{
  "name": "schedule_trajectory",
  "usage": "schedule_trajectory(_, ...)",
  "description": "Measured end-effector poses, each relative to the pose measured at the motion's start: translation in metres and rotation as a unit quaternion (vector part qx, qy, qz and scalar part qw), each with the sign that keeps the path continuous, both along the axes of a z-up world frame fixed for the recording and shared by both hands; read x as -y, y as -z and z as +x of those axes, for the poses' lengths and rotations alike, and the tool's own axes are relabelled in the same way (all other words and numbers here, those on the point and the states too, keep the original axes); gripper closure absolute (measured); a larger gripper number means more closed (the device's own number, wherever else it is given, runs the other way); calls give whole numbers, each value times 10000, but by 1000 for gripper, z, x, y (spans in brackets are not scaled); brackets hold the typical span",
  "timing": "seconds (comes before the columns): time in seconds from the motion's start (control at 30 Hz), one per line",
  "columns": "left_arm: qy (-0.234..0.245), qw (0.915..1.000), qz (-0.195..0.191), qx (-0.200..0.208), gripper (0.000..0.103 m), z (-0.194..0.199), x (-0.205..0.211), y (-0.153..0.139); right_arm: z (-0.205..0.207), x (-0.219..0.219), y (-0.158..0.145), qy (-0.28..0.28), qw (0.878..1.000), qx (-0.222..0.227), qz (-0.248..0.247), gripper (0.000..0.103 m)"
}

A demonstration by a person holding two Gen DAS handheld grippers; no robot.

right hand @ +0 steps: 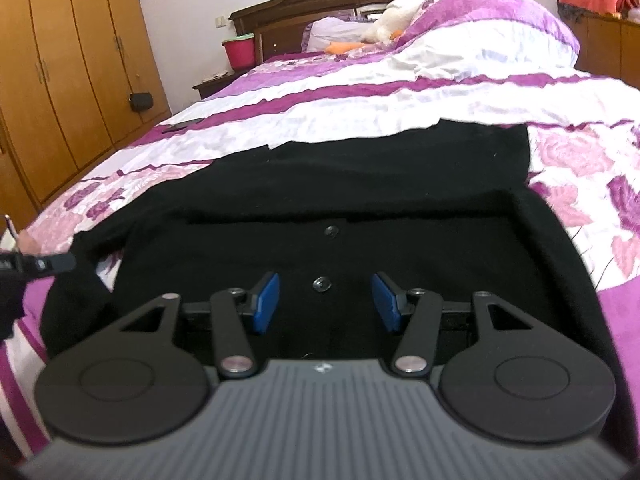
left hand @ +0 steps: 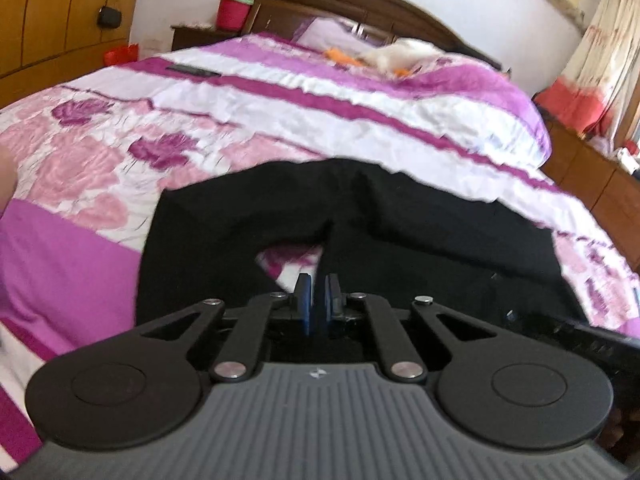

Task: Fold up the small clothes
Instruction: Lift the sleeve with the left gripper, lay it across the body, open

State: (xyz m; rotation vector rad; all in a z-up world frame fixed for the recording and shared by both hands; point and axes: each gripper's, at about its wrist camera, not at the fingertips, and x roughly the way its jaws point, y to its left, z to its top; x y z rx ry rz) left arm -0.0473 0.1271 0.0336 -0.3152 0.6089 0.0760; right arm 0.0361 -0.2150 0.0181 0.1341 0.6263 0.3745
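One black garment with two buttons lies spread on the bed in front of you. The floral purple quilt runs to a wooden headboard at 12 o'clock, a wardrobe at 9 o'clock. Your left claw points downward, pressed together on a fold of the black cloth. Your right claw hangs spread over the buttons, pinching nothing.

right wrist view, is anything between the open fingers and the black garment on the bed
Nothing visible. The right gripper hangs open directly over the black buttoned garment spread on the pink and purple floral quilt, with only bare cloth and its two small round buttons between the blue finger pads.
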Motion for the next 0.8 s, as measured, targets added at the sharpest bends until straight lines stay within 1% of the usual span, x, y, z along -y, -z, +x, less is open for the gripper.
schedule_trajectory(0.03, 6, 10000, 19, -89, 95, 0, -2, 3, 0, -1, 0, -41, 10000, -8, 0, 48)
schedule_trajectory(0.07, 10, 9998, 49, -176, 89, -1, -3, 5, 0, -3, 1, -73, 10000, 4, -31, 48)
schedule_trajectory(0.1, 13, 9997, 77, -239, 76, -2, -4, 7, -1, -5, 1, -91, 9999, 21, -61, 48)
schedule_trajectory(0.13, 16, 9995, 117, -295, 66, -4, -5, 9, -1, -6, 1, -103, 9999, 33, -79, 48)
schedule_trajectory(0.17, 15, 9993, 175, -338, 48, -6, -5, 11, -1, -6, 2, -107, 9999, 30, -78, 48)
schedule_trajectory(0.2, 7, 9991, 236, -344, 39, -8, -5, 13, -1, -6, 2, -108, 9999, 17, -70, 48)
schedule_trajectory(0.3, 158, 9983, 445, -335, 36, -16, -1, 15, -1, -6, 3, -96, 9999, -4, -72, 48)
schedule_trajectory(0.43, 495, 9960, 640, -385, 35, -20, 9, 17, 1, -5, 5, -83, 9999, -46, -48, 48)
schedule_trajectory(0.53, 765, 9927, 836, -411, 33, -21, 22, 19, 2, -6, 6, -89, 9999, -68, -48, 48)
schedule_trajectory(0.6, 950, 9892, 1010, -482, 27, -18, 31, 24, 2, -6, 7, -99, 9999, -80, -39, 48)
schedule_trajectory(0.63, 996, 9871, 1135, -531, 27, -17, 36, 28, 2, -5, 7, -105, 9999, -87, -33, 48)
schedule_trajectory(0.7, 981, 9841, 1363, -577, 27, -13, 42, 36, 3, -5, 8, -106, 9999, -94, -30, 48)
schedule_trajectory(0.8, 595, 9797, 1812, -619, 27, -6, 44, 50, 3, -3, 8, -92, 9999, -99, -16, 48)
